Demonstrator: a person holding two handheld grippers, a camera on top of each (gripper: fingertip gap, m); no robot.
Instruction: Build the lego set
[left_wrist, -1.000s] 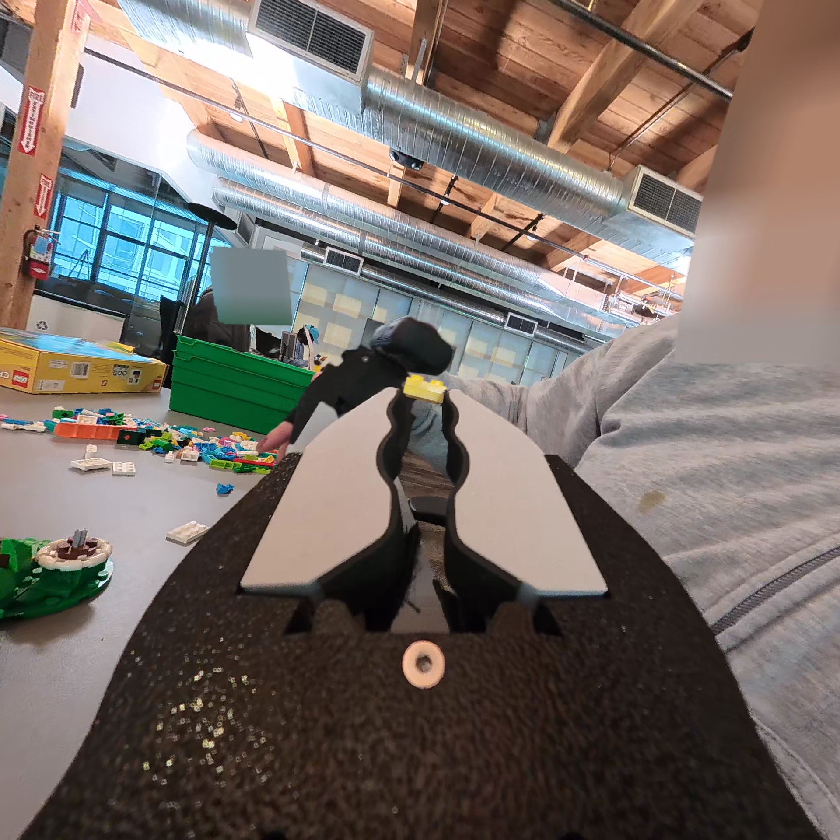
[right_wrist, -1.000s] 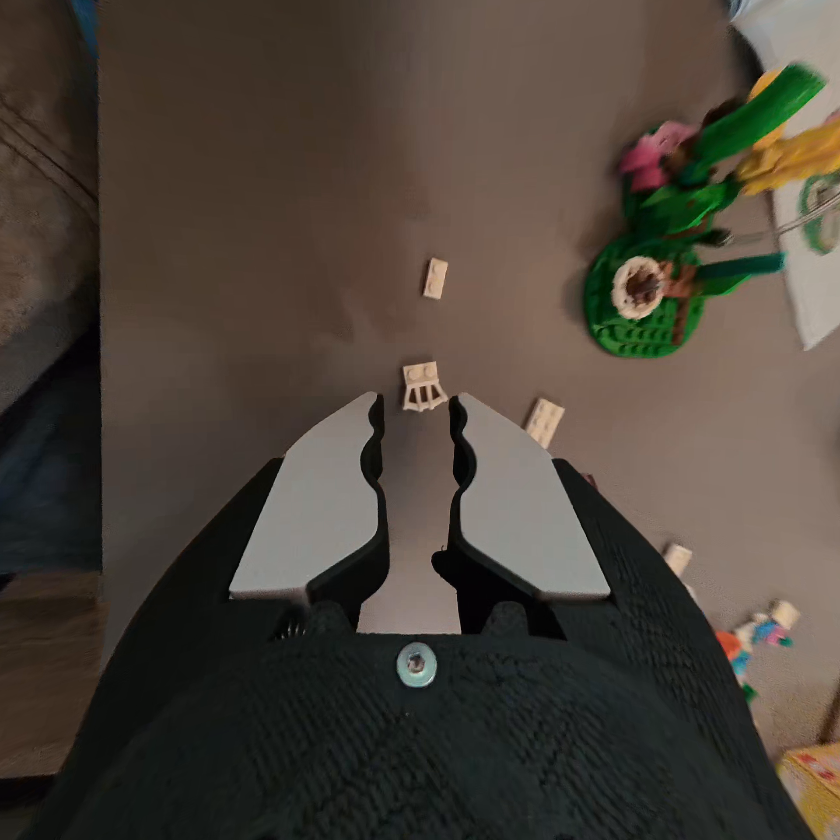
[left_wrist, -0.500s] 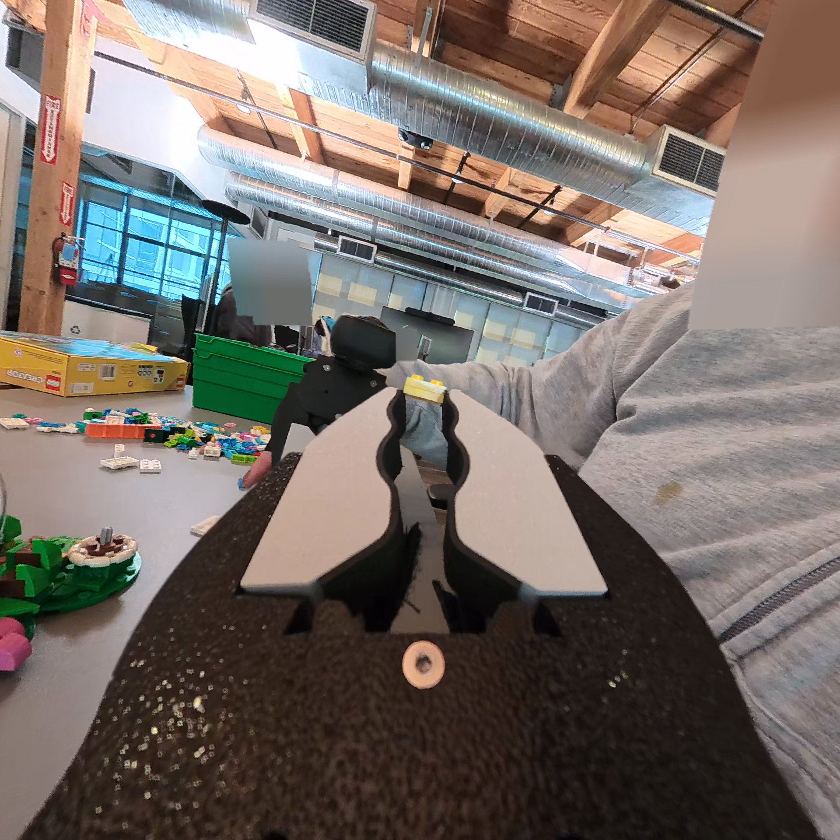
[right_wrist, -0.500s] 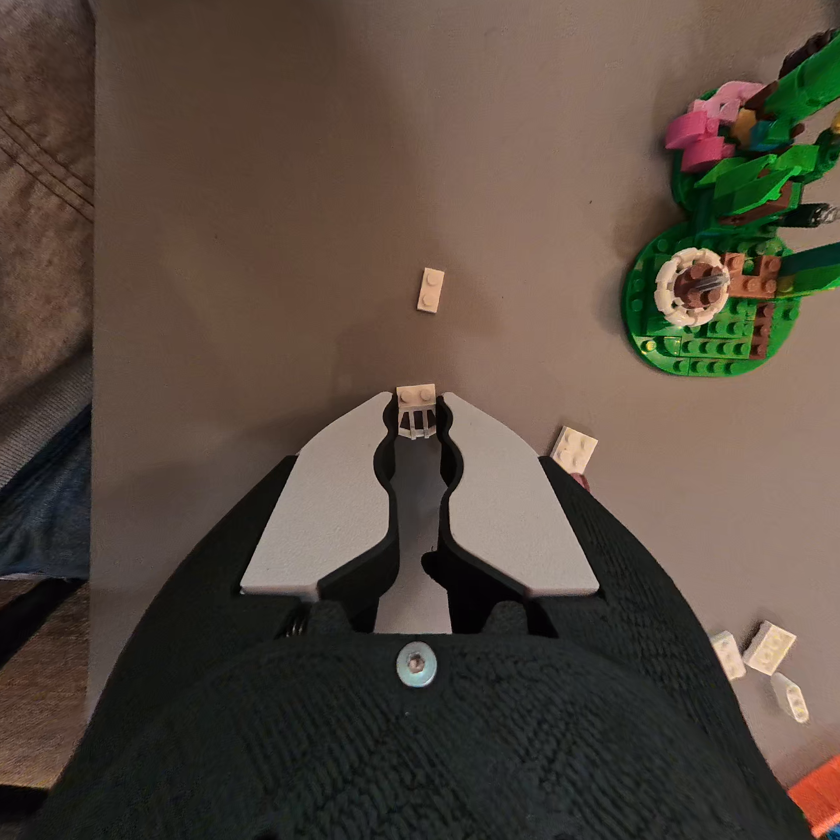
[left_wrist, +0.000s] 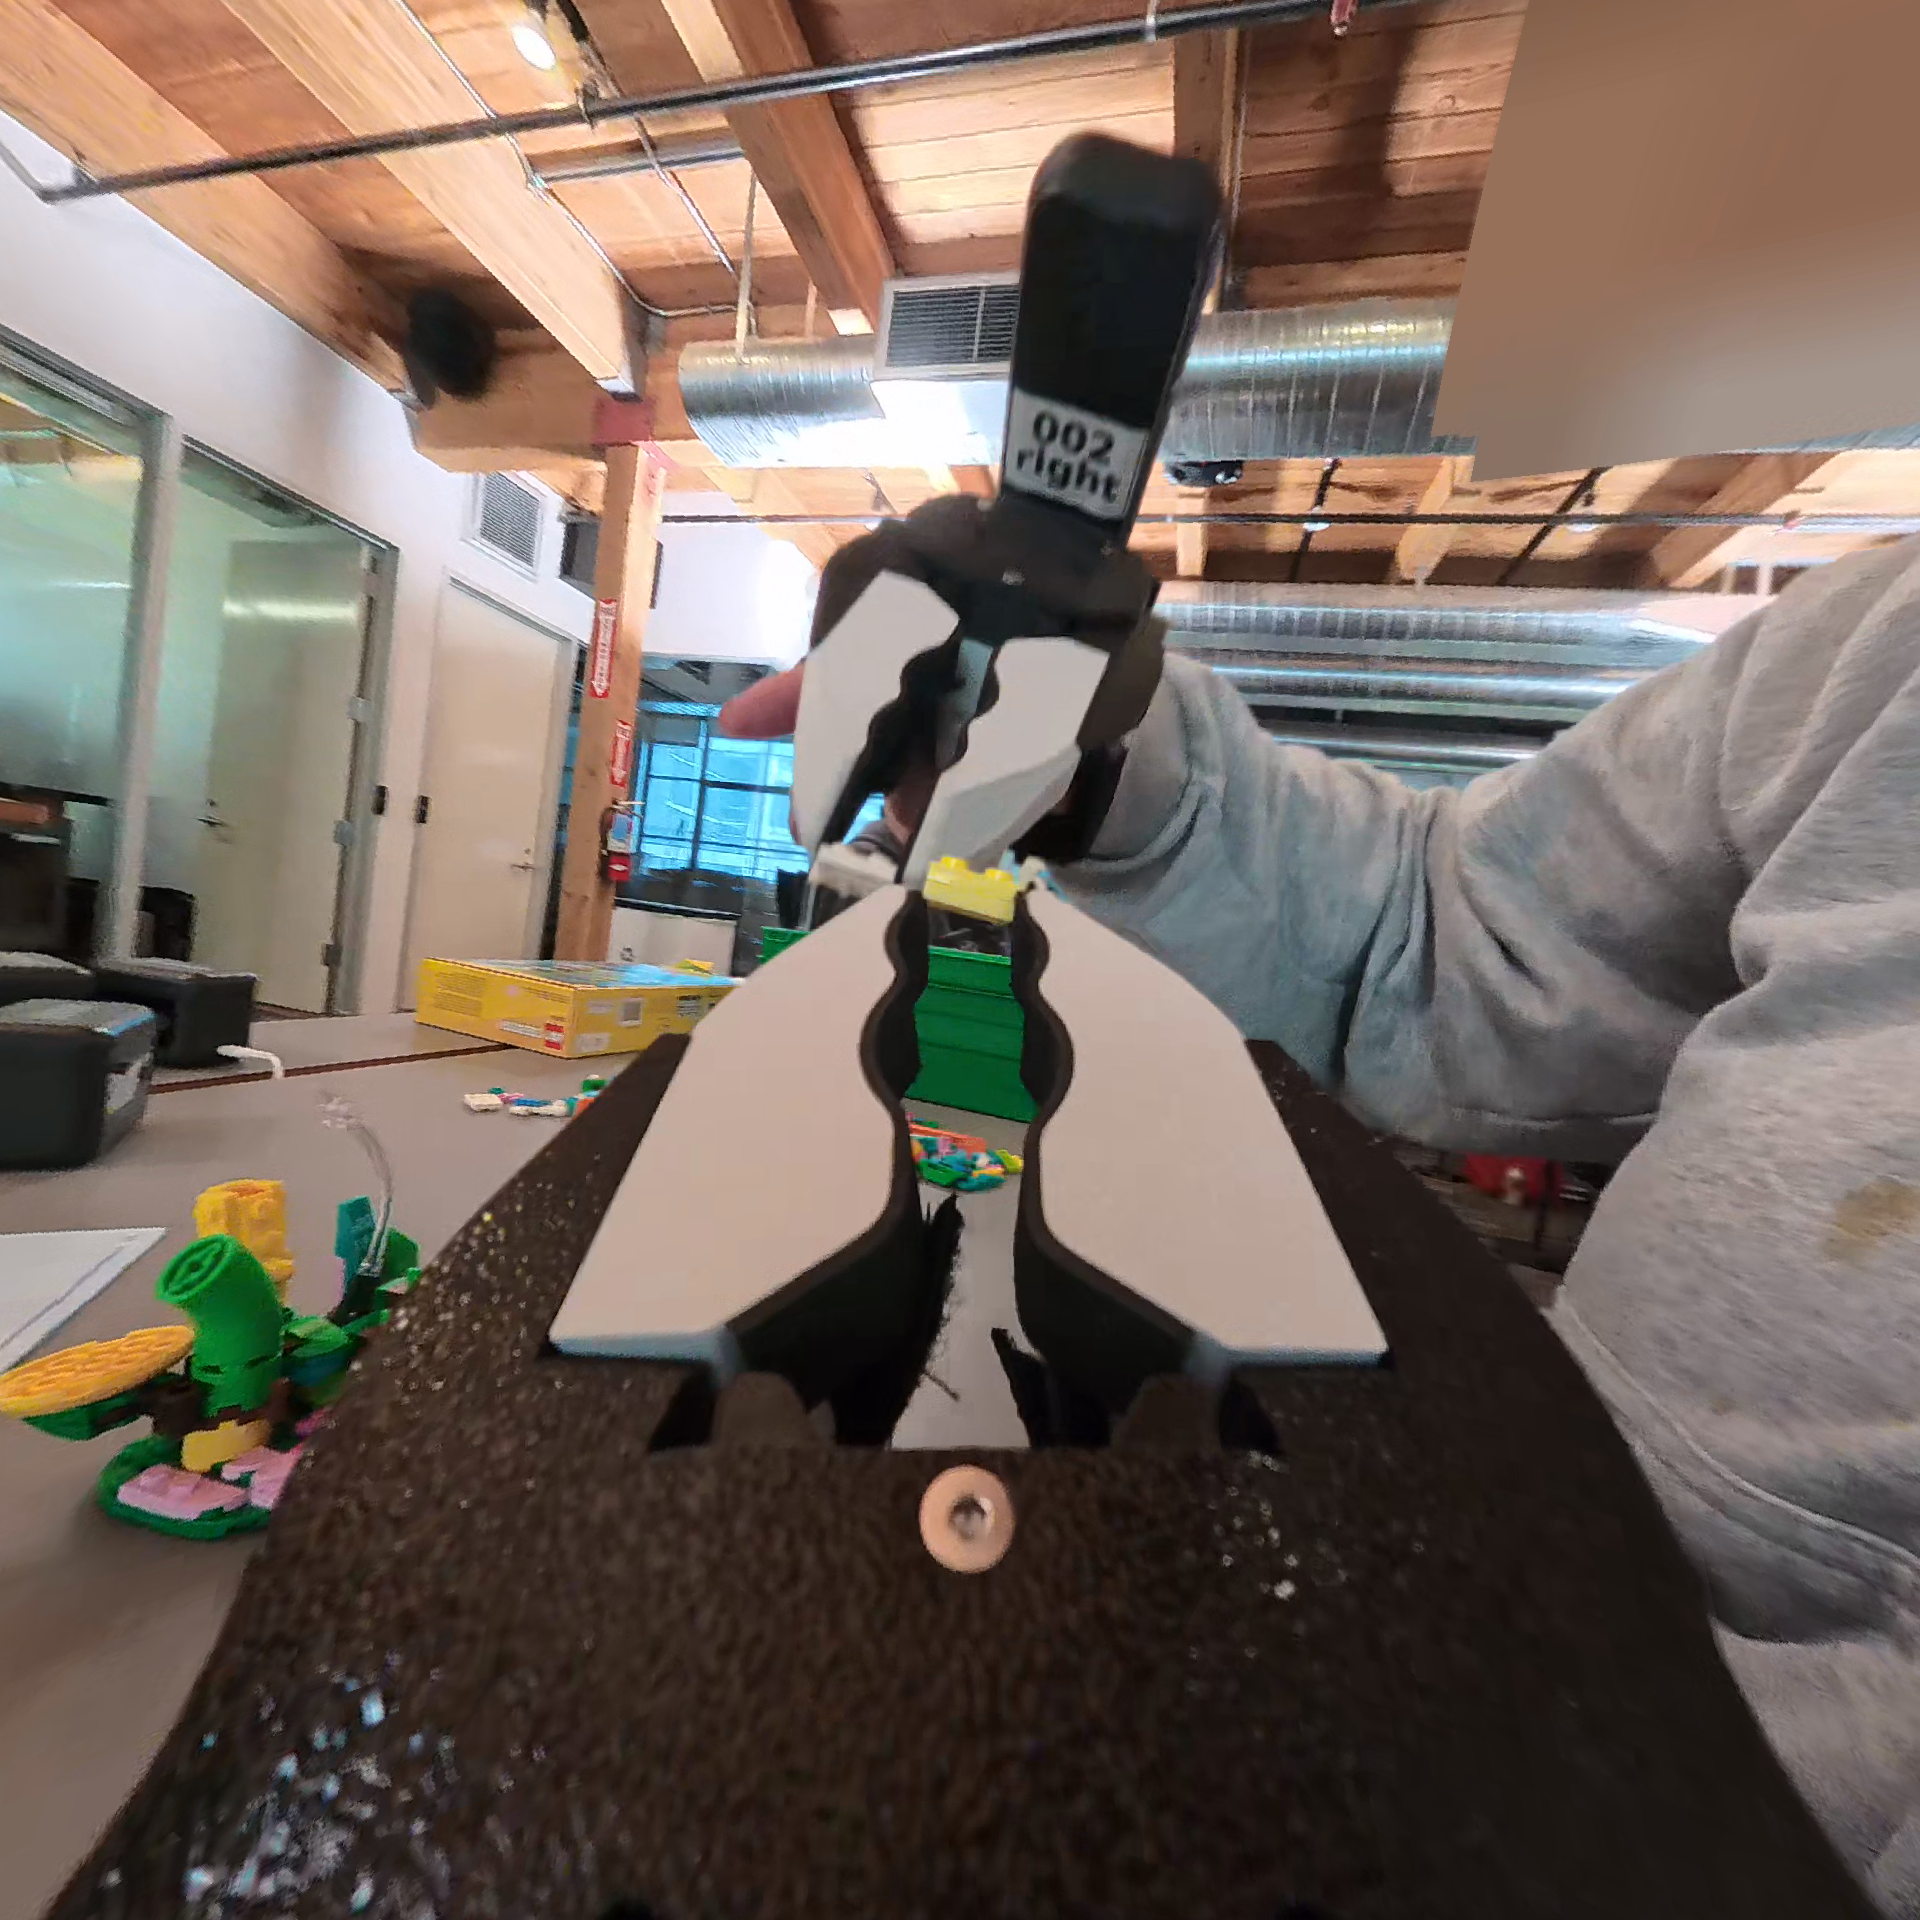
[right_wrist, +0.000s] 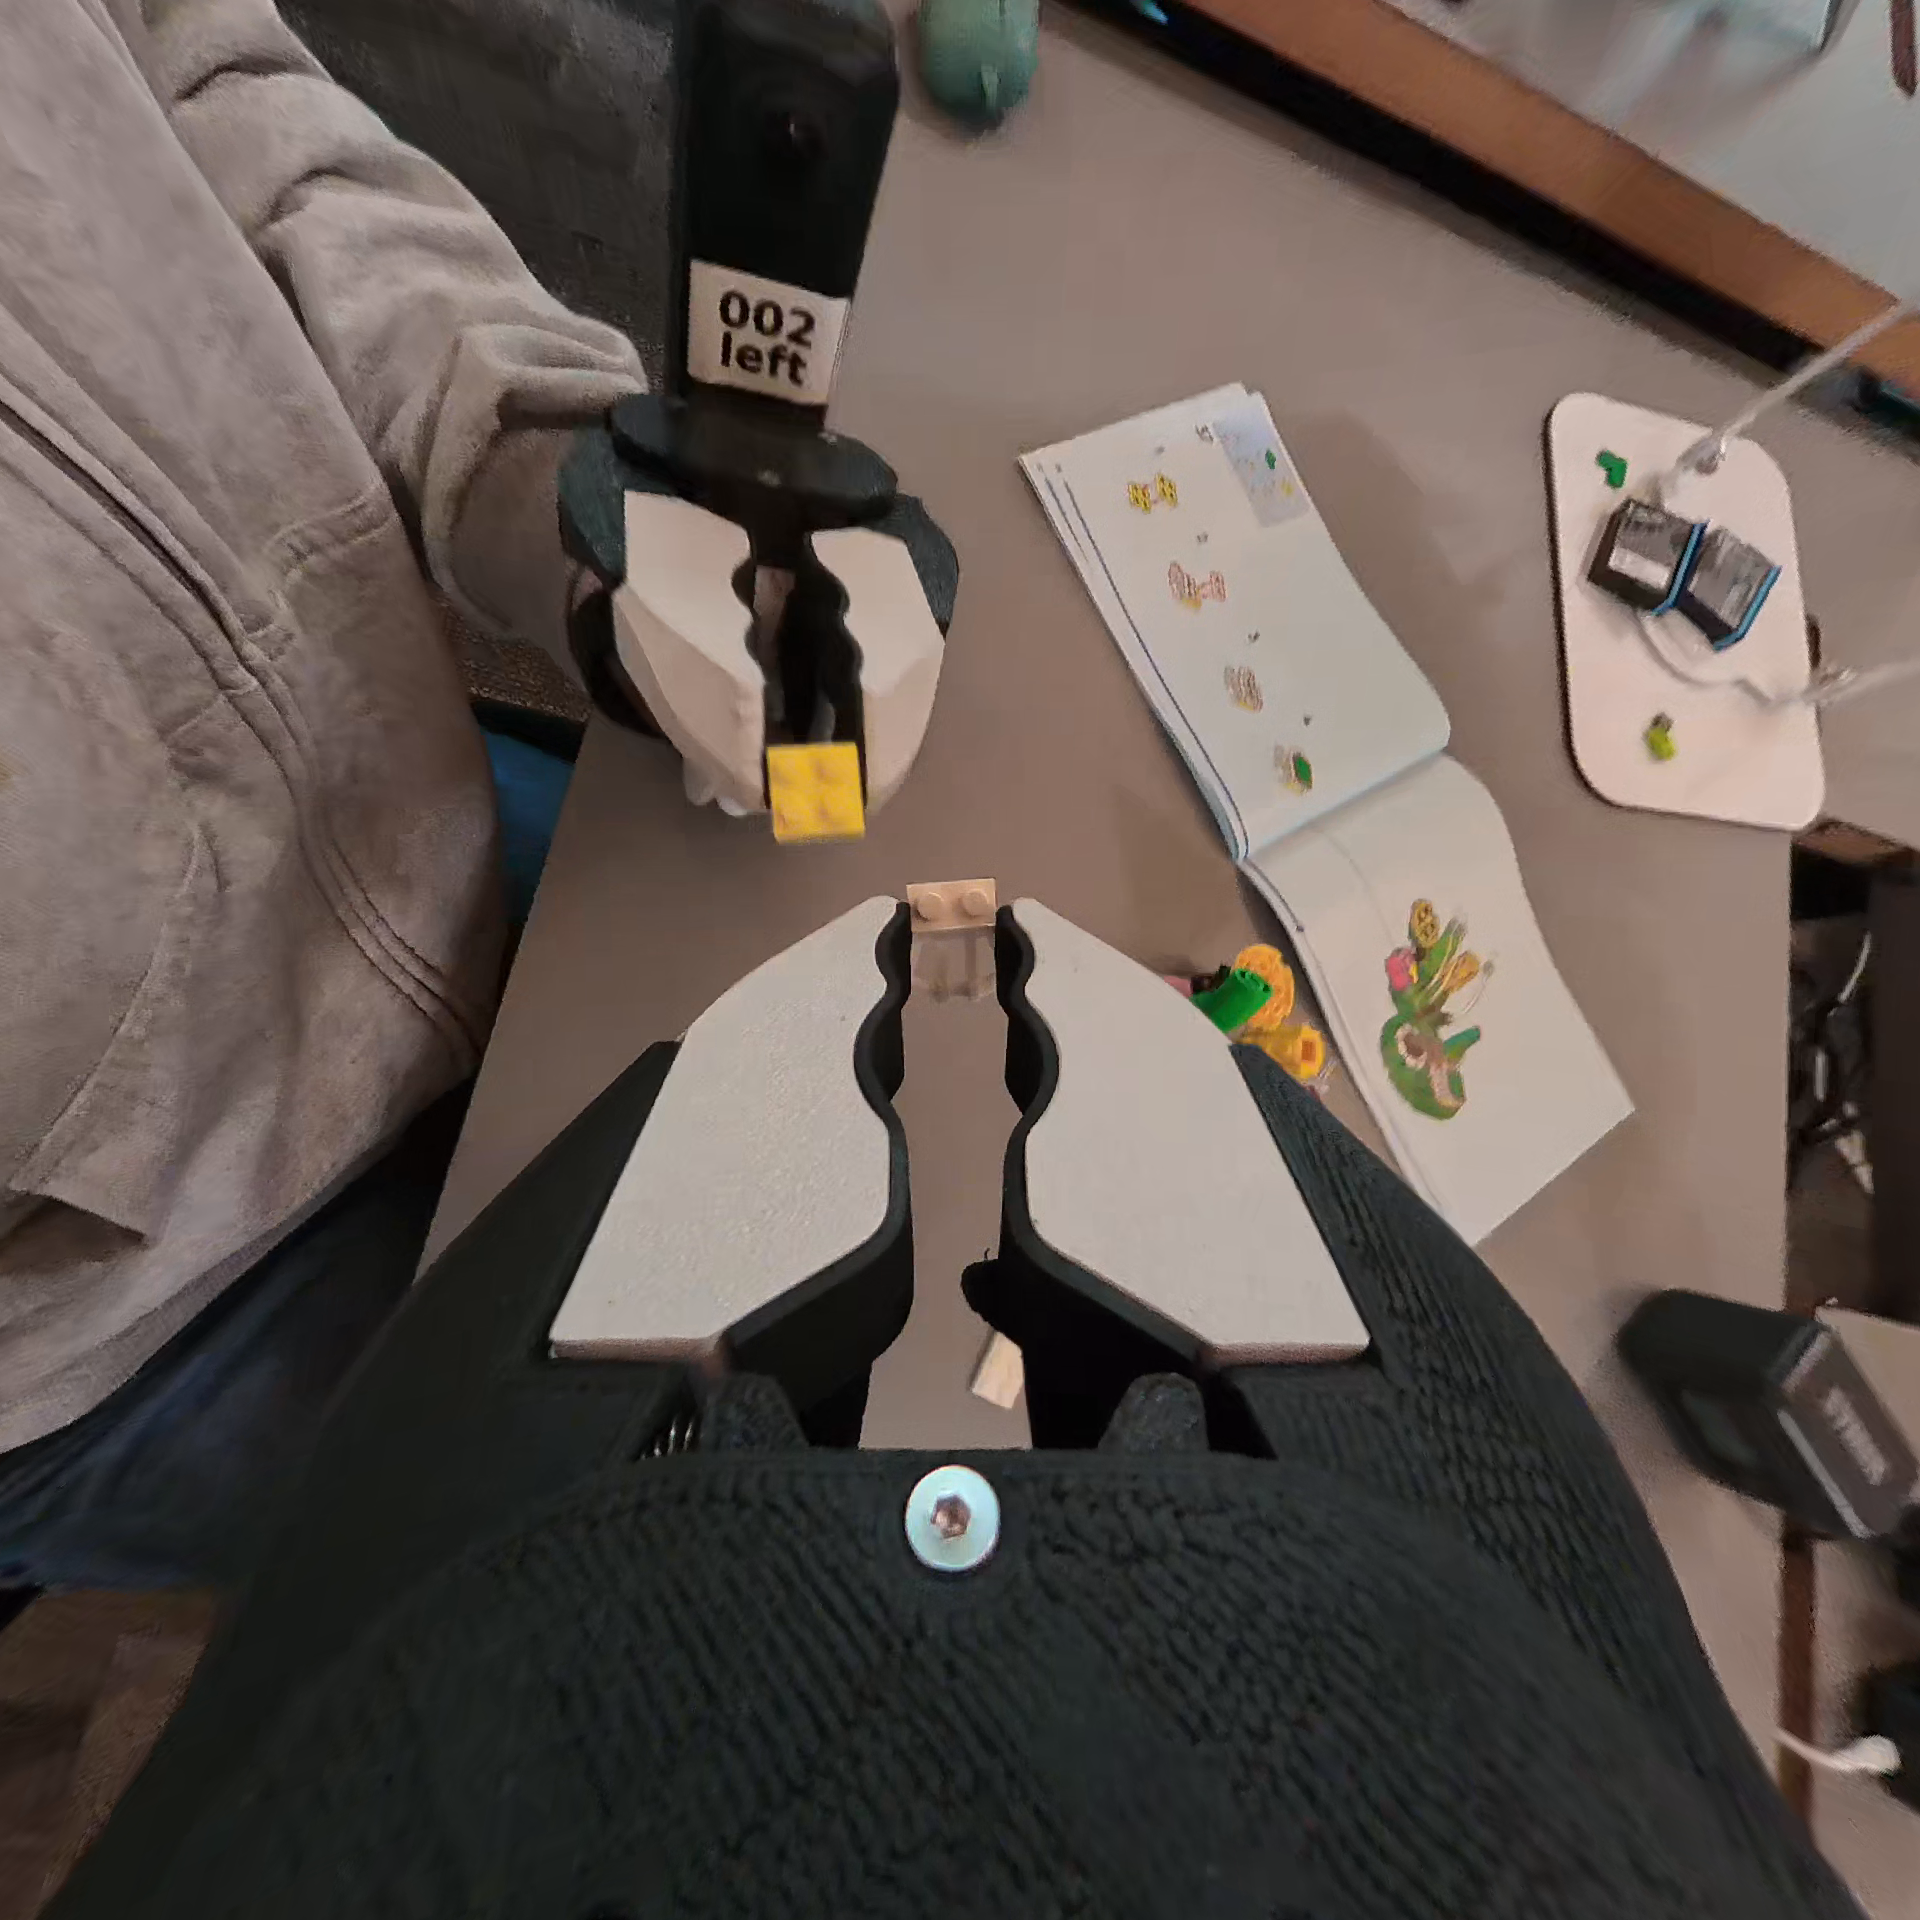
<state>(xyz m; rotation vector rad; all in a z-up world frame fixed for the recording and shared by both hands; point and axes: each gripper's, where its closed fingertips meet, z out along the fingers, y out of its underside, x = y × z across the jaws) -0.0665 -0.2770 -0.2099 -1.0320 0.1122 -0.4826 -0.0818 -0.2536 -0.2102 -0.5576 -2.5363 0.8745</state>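
My left gripper (left_wrist: 966, 902) is shut on a small yellow brick (left_wrist: 971, 889) at its fingertips and holds it up in the air. My right gripper (right_wrist: 953, 916) is shut on a pale tan plate piece with a clip (right_wrist: 951, 900). The two grippers face each other, tips close, the pieces a short gap apart. In the right wrist view the left gripper (right_wrist: 816, 781) and its yellow brick (right_wrist: 816, 798) sit just above the tan piece. In the left wrist view the right gripper (left_wrist: 873, 852) hangs over the yellow brick. The half-built flower model (left_wrist: 208, 1382) stands on the grey table (right_wrist: 1091, 312).
An open instruction booklet (right_wrist: 1299, 727) lies on the table by the flower model (right_wrist: 1247, 997). A white pad (right_wrist: 1683, 727) with small black devices lies beyond it. A yellow box (left_wrist: 561, 1003), a green bin (left_wrist: 961, 1029) and loose bricks (left_wrist: 961, 1158) lie farther off. A grey sleeve (left_wrist: 1403, 914) is alongside. The half-built flower model (left_wrist: 208, 1382) sits 15 cm or so from the ends of my right fingers.
My right gripper closed on the tan piece on the table, lifted it and brought it up to the left gripper's yellow brick. The left gripper tilted upward, still holding its brick.
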